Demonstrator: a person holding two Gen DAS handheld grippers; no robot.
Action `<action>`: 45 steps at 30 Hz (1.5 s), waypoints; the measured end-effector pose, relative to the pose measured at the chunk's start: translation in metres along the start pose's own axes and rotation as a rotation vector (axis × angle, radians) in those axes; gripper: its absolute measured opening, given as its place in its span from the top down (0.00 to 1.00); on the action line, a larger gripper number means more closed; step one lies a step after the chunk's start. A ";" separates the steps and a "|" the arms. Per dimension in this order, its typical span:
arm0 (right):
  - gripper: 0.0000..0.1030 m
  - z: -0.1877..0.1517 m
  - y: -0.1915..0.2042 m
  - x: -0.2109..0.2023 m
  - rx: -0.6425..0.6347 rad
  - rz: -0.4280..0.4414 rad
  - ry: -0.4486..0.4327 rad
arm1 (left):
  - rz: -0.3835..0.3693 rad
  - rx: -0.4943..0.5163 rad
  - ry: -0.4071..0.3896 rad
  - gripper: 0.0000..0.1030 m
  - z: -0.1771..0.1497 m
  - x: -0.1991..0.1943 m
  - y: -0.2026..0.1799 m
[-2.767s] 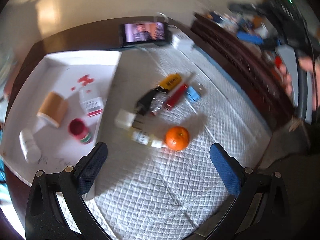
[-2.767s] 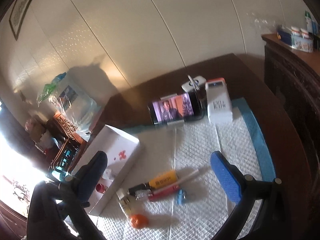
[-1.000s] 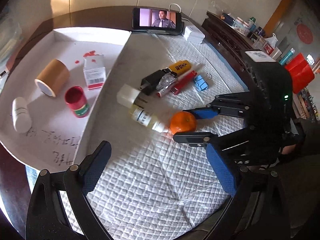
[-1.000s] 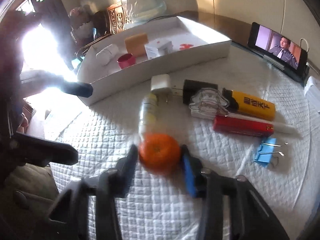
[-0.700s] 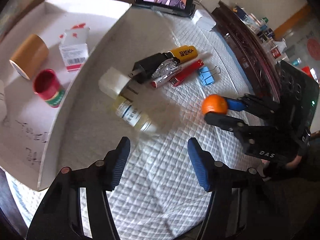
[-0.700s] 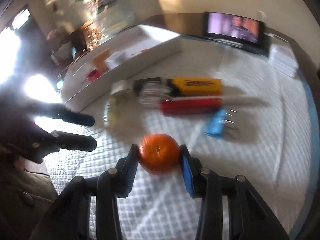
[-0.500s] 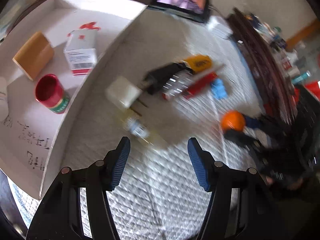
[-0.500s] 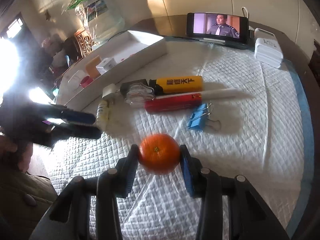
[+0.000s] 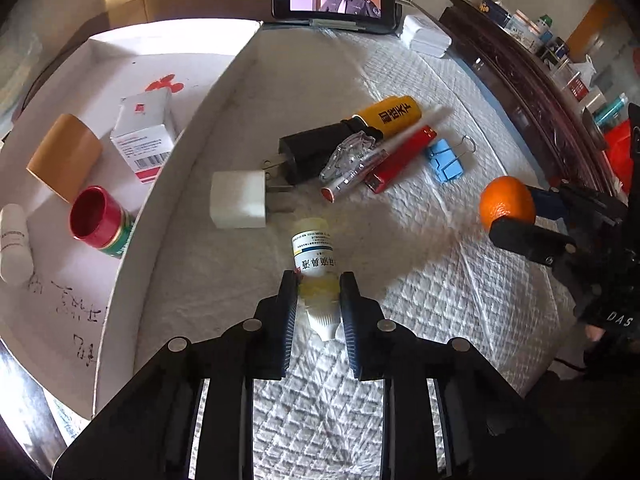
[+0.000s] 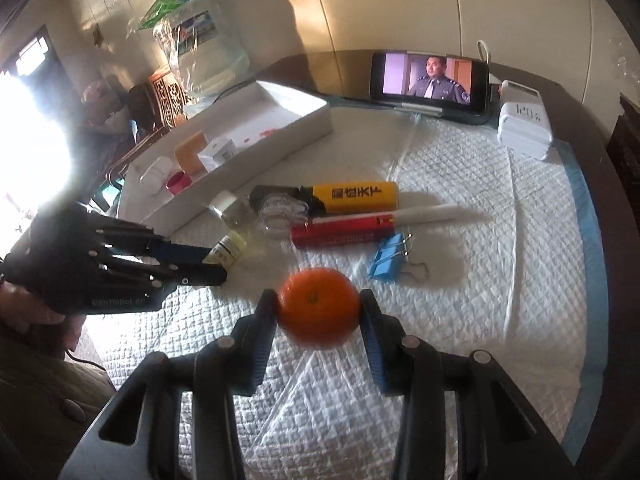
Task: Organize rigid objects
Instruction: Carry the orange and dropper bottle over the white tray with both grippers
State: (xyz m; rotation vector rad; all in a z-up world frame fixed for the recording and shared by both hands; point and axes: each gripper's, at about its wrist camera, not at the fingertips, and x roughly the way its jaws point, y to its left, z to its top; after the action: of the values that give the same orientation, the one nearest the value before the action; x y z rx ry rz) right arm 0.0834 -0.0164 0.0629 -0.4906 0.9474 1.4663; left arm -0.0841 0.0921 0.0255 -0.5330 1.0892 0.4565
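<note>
The small bottle (image 9: pixel 314 258) lay on the white quilted mat (image 9: pixel 460 288), its cap end between the fingers of the left gripper (image 9: pixel 318 294), whose jaws were closing and already touched its sides. The orange (image 10: pixel 318 314) was pinched between the fingers of the right gripper (image 10: pixel 319 312), raised above the mat. Beyond lay a white charger (image 9: pixel 239 199), a yellow lighter (image 9: pixel 390 115) and a blue clip (image 9: pixel 444 160). The white tray (image 9: pixel 132 264) sat to the left.

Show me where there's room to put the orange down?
Bare quilted mat lies right of the blue clip, up to the white charger box. It's crowded around the yellow lighter and red pen. The white tray has room at its far end.
</note>
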 end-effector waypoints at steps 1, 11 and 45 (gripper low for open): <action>0.60 0.001 0.001 -0.002 0.000 0.000 -0.006 | -0.001 0.002 -0.012 0.80 -0.001 -0.003 0.000; 0.60 0.011 0.006 -0.015 0.009 -0.002 -0.052 | -0.005 -0.012 -0.133 0.81 -0.002 -0.042 0.012; 0.61 0.090 0.083 -0.023 -0.086 0.109 -0.192 | 0.092 -0.277 -0.471 0.81 -0.032 -0.165 0.128</action>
State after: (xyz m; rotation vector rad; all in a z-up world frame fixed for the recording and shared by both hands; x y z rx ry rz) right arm 0.0288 0.0481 0.1539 -0.3572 0.7708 1.6266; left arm -0.2471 0.1584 0.1417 -0.5820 0.6016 0.7773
